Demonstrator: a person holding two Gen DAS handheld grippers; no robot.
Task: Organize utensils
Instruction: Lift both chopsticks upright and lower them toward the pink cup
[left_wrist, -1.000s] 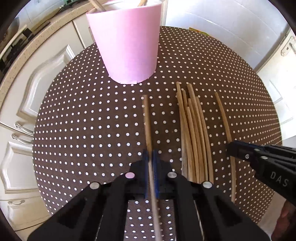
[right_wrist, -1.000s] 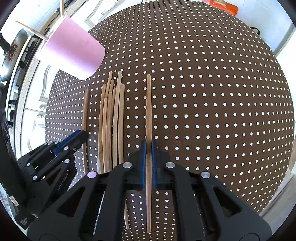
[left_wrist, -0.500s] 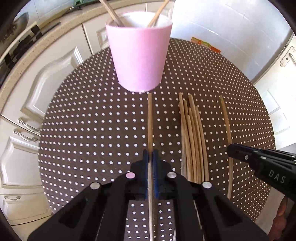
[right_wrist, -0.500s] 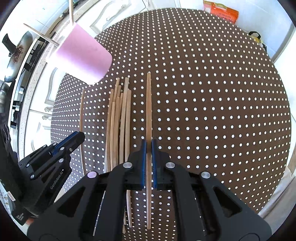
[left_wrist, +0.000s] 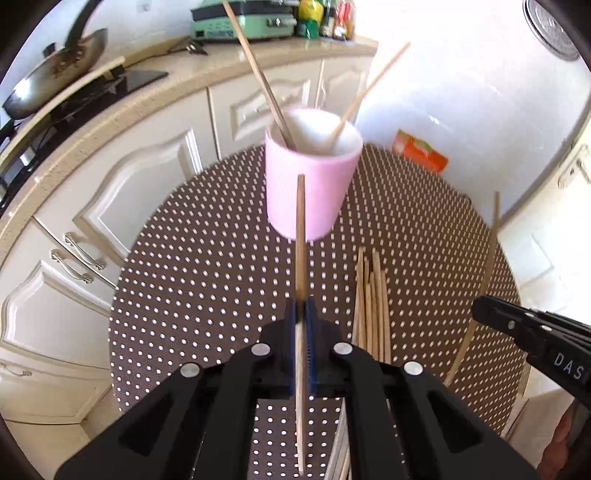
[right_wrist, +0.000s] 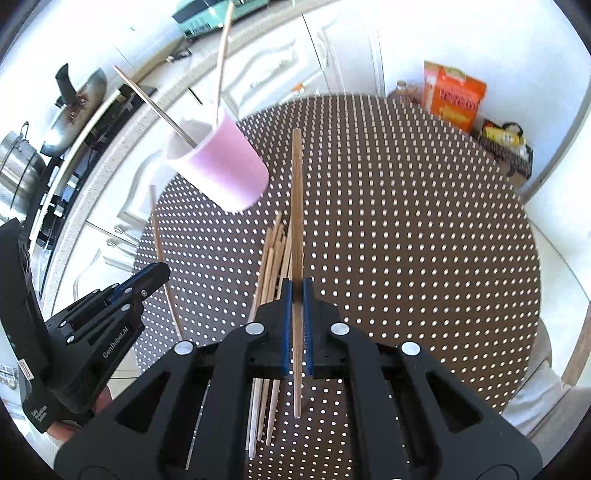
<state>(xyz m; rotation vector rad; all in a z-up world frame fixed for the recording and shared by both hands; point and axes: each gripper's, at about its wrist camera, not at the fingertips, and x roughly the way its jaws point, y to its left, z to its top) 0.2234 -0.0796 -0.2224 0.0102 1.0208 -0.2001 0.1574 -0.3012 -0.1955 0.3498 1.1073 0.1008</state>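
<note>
My left gripper (left_wrist: 301, 306) is shut on a wooden chopstick (left_wrist: 301, 229), held above the brown dotted table (left_wrist: 192, 280); its far tip shows in front of the pink cup (left_wrist: 314, 184). Two chopsticks lean inside that cup. My right gripper (right_wrist: 296, 286) is shut on another chopstick (right_wrist: 296, 199), raised over the loose chopstick pile (right_wrist: 271, 258). The same pile (left_wrist: 371, 295) lies between the two grippers. The right wrist view shows the left gripper (right_wrist: 160, 271) at lower left, right of it the pink cup (right_wrist: 221, 166). The right gripper (left_wrist: 480, 310) enters the left wrist view from the right.
The round table stands beside cream kitchen cabinets (left_wrist: 122, 192). A wok (left_wrist: 55, 81) and a green appliance (left_wrist: 240, 22) sit on the counter. An orange box (right_wrist: 454, 96) and a bag (right_wrist: 506, 144) rest on the floor past the table's far edge.
Both grippers have risen, each lifting its chopstick off the table. The cup's open top and the counter behind it have come into view.
</note>
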